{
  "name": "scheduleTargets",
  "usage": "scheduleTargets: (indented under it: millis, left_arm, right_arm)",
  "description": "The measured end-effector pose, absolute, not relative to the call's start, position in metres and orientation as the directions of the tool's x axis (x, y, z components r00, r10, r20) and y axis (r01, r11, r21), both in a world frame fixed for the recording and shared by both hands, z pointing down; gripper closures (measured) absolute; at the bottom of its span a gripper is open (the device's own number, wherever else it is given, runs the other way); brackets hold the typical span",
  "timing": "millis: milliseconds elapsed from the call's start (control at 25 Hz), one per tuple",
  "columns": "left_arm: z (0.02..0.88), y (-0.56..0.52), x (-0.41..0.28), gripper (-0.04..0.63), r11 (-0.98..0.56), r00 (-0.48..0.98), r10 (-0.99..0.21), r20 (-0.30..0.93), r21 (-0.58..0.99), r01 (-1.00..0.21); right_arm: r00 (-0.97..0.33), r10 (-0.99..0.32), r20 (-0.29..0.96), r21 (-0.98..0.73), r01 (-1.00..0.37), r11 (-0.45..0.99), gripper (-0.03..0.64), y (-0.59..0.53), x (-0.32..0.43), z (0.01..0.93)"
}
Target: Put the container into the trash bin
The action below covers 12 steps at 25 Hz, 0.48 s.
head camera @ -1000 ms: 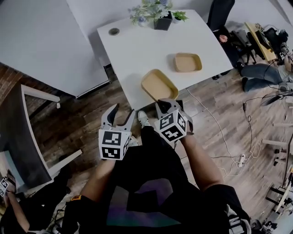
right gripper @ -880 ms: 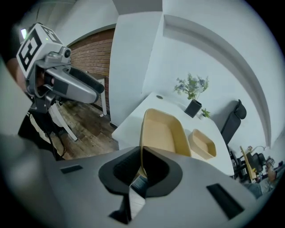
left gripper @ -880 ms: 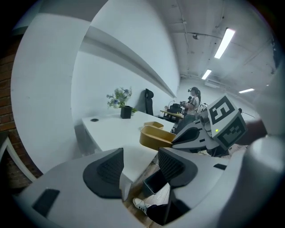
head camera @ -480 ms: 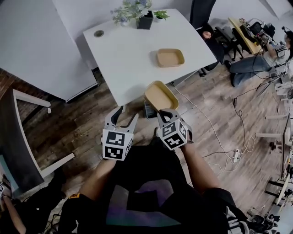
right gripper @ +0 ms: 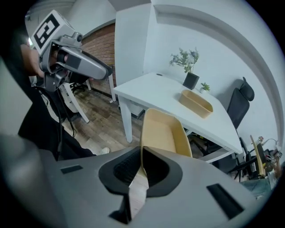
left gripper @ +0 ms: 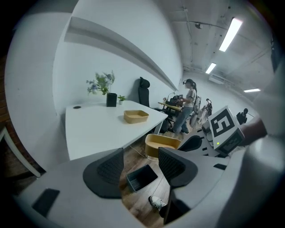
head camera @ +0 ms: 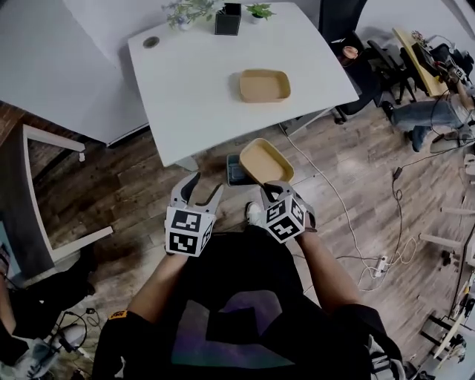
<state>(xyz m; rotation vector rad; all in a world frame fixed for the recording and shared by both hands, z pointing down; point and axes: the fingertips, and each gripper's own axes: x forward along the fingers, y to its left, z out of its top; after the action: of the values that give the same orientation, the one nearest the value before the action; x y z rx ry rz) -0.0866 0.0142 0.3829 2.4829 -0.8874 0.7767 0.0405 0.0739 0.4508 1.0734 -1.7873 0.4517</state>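
My right gripper (head camera: 269, 185) is shut on the near rim of a tan oval container (head camera: 265, 161) and holds it out over the wooden floor, partly above a small dark trash bin (head camera: 236, 170) that stands by the table's edge. In the right gripper view the container (right gripper: 164, 132) rises tilted from between the pads (right gripper: 143, 165). My left gripper (head camera: 198, 191) is open and holds nothing; it hangs to the left of the bin. In the left gripper view the bin (left gripper: 141, 177) shows on the floor between its fingers (left gripper: 177, 165), with the held container (left gripper: 161, 144) beyond. A second tan container (head camera: 264, 85) lies on the white table (head camera: 193, 89).
A potted plant (head camera: 228, 16) and flowers (head camera: 180, 10) stand at the table's far edge. A chair frame (head camera: 56, 193) is at the left, office chairs (head camera: 364, 52) and seated people at the right. Cables (head camera: 349, 230) run over the floor at the right.
Both grippers have come away from the table toward the floor. The held container has moved off the table's edge and now hangs over the trash bin, which has come into view.
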Motion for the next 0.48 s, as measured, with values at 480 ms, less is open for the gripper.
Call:
scheduleTargets:
  millis: [480]
  left_arm:
    - [0.494, 0.08, -0.024, 0.364, -0.504, 0.483, -0.446, 0.753, 0.235, -0.831]
  right_arm:
    - [-0.26, -0.236, 0.936, 0.084, -0.486, 0.87, 0.586, 0.101, 0.108, 0.572]
